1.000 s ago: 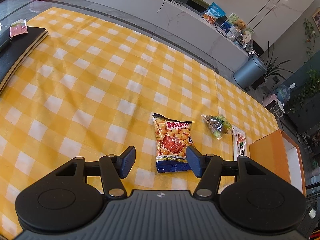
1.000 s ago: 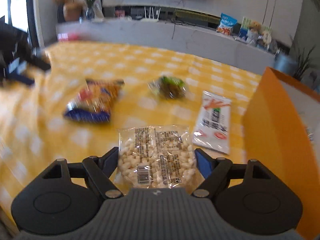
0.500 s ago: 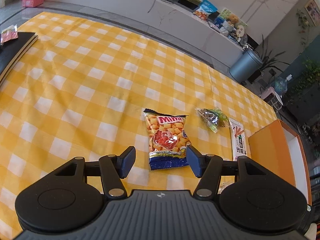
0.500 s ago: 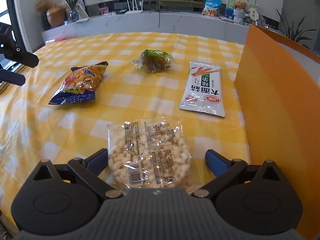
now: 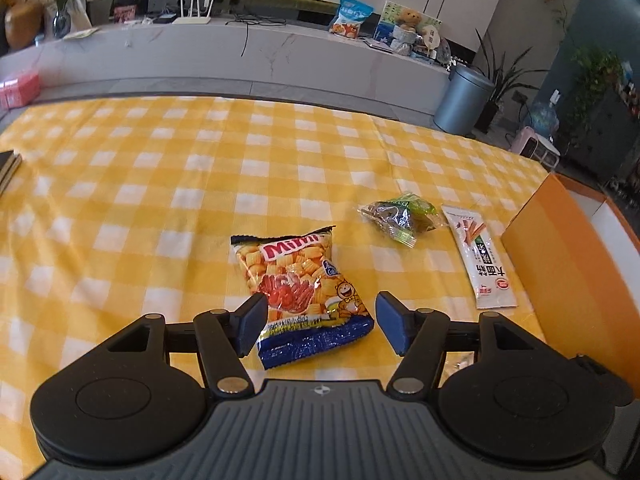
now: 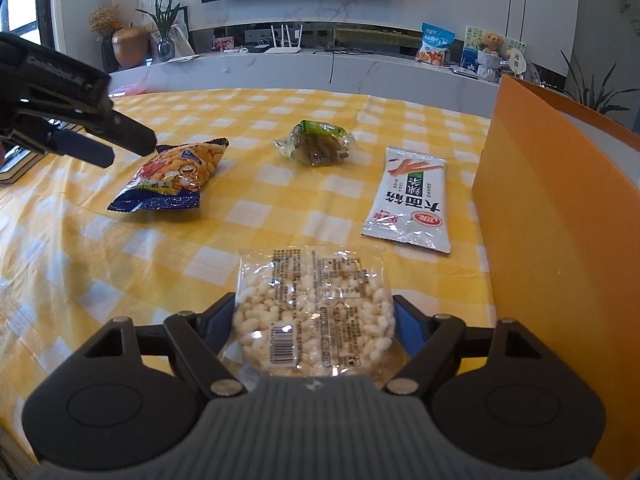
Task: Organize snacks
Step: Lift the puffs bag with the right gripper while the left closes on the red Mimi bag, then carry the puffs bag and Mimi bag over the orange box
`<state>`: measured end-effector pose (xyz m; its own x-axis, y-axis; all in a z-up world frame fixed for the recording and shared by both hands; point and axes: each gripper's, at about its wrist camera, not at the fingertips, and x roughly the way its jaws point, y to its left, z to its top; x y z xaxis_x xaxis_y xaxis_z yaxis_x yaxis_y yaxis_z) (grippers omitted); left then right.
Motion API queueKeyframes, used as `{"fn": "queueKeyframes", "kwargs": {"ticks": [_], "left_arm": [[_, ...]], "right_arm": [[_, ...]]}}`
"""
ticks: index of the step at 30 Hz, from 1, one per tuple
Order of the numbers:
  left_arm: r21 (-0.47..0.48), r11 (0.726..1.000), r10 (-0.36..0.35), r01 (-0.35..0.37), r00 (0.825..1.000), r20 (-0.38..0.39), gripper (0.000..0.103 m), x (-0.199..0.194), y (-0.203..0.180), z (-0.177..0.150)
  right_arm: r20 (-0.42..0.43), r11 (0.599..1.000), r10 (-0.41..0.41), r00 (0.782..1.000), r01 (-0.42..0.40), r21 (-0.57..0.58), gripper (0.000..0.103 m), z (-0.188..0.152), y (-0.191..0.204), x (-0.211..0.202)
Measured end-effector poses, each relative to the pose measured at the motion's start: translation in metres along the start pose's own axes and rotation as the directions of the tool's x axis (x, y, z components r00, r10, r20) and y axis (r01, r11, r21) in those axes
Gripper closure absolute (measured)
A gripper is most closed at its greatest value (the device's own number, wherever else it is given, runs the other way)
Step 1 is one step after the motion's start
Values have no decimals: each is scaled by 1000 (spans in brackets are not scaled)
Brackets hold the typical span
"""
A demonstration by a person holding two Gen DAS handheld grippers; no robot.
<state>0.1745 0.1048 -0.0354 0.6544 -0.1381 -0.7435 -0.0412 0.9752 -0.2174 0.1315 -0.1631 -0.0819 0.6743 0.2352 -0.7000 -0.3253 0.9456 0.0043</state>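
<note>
An orange Mimi snack bag (image 5: 298,280) lies on the yellow checked cloth (image 5: 200,184). Its blue lower end sits between the jaws of my left gripper (image 5: 320,322), which are opening and do not press on it. That gripper (image 6: 132,154) also shows in the right wrist view, hovering just left of the Mimi bag (image 6: 172,178). A clear bag of puffed rice (image 6: 316,312) sits in my right gripper (image 6: 314,320). Its jaws are closing, and the pads meet the bag's sides.
A green-wrapped snack (image 5: 400,218) (image 6: 316,146) and a white stick-snack packet (image 5: 478,256) (image 6: 410,196) lie further back. An orange box (image 5: 560,260) (image 6: 560,240) stands along the right. A dark book (image 5: 8,168) lies at the cloth's left edge.
The left gripper rolled level and moved in, so the Mimi bag's lower end now lies between its jaws. The right jaws spread wide around the rice bag, then came back against it.
</note>
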Motion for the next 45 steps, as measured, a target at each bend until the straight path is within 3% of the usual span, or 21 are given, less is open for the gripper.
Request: {"fn": "queueKeyframes", "kwargs": {"ticks": [5,9,14,19,22,29,35,45], "left_arm": [[-21,1000,-20,20,1000,-18,28,12,-4,5],[-12,999,49,-50,999,-13,27,21,-5,2],[-98,992,76,-78,997,-23,20,27,4,5],[-88,989,114,-117,993,-36,16,42,4,1],[-133,988,77,-82,996,-38,16,48,10,-2],[-146,988,44,-45,999,-11,46,42,17,-3],[-172,985,13,-11,1000,9,63,36,23,-2],[-114,993,29,-23,998,53,74,23,12,-3]], "right_arm": [[1,1000,7,1000,-7,-5,24,-1,-2,-2],[-2,1000,6,1000,-6,-4,24,0,-1,-2],[-4,1000,6,1000,-7,-4,23,0,-1,-2],[-5,1000,5,1000,-5,-2,23,0,-1,-1],[-3,1000,3,1000,-3,-1,23,0,-1,-1],[1,1000,2,1000,-2,-1,23,0,1,-2],[0,1000,-3,1000,3,2,24,0,2,-2],[-6,1000,-18,1000,18,9,25,0,4,-4]]}}
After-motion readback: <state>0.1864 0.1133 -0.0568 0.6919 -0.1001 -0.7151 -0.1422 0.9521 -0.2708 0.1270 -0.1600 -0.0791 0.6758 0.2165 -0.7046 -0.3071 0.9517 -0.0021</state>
